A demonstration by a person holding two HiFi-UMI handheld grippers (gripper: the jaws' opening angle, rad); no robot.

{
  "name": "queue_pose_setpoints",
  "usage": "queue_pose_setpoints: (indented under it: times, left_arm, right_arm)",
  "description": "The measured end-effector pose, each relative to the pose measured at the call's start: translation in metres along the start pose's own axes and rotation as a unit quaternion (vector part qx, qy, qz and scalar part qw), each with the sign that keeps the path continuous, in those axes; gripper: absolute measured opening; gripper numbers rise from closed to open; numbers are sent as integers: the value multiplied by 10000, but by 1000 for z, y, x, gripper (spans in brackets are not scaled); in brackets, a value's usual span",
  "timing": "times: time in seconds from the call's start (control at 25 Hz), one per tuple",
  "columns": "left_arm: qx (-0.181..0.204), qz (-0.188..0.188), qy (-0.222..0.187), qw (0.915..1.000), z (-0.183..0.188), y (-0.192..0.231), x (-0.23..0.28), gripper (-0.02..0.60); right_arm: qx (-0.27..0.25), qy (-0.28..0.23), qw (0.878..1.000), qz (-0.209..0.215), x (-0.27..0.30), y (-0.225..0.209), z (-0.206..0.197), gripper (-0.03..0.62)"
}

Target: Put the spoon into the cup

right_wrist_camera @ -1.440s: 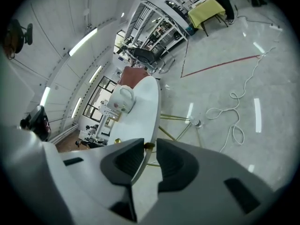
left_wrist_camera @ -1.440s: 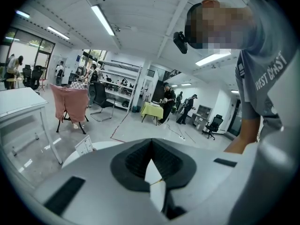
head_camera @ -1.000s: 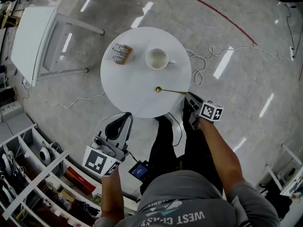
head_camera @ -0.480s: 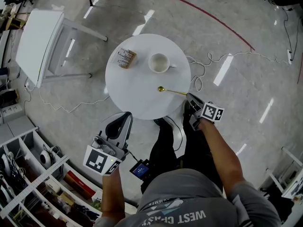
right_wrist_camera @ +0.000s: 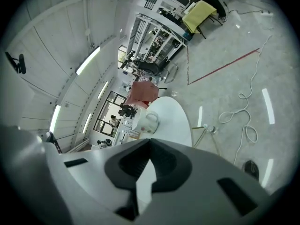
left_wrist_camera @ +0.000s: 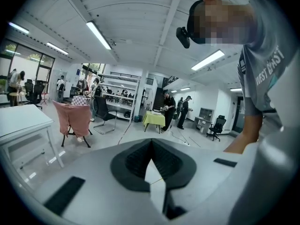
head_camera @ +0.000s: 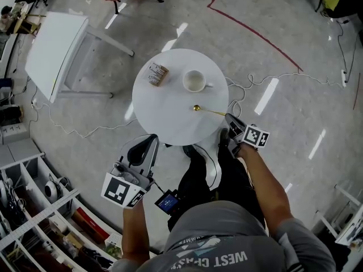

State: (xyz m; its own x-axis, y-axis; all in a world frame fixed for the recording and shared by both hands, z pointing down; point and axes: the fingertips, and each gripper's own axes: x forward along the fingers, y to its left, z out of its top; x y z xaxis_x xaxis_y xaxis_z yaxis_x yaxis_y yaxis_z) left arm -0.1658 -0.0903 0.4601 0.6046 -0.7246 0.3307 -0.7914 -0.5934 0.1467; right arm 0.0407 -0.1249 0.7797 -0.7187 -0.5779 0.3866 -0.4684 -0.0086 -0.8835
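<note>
1. Head view: we look steeply down on a round white table (head_camera: 164,115). It stands on a grey floor (head_camera: 295,152), and the person's grey shirt (head_camera: 221,237) fills 6 o'clock of the frame.
2. The cup (head_camera: 194,81) is white and upright, with its handle toward 3 o'clock. It stands at 1 o'clock of the tabletop's centre. The right gripper view shows the cup (right_wrist_camera: 146,121) beyond the jaws.
3. The spoon (head_camera: 209,111) is gold-coloured and sits at 4 o'clock of the centre, outside the cup. Its bowl is at 6 o'clock of the cup and apart from it. Its handle runs toward the rim between 3 and 4 o'clock. We cannot tell whether the bowl touches the tabletop.
4. The right gripper (head_camera: 228,117) is at the table's rim at 4 o'clock. Its jaws are closed on the end of the spoon's handle. In its own view the right gripper (right_wrist_camera: 150,149) shows its pads met.
5. The left gripper (head_camera: 146,142) hangs off the table at 7 o'clock, well apart from the spoon and the cup. In its own view the left gripper (left_wrist_camera: 151,146) has its jaw tips together, with nothing clamped between them.
6. A small printed packet (head_camera: 158,73) lies on the tabletop between 10 and 11 o'clock.
7. Surroundings: a rectangular white table (head_camera: 54,52) stands at 10 o'clock of the frame. A red line (head_camera: 255,33) crosses the floor at 1 o'clock. A white cable (head_camera: 266,75) trails at 3 o'clock of the round table.
</note>
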Motion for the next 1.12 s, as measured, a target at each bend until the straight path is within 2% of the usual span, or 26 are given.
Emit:
queue_pose_setpoints:
  times: [0.84, 1.12]
  left_arm:
    - [269, 630, -587, 9959, 26, 11, -49, 0]
    - [288, 912, -704, 9929, 27, 19, -68, 0]
  right_arm:
    - [-280, -454, 9983, 230, 12, 44, 72, 3]
    - [-433, -465, 9980, -63, 26, 44, 92, 3]
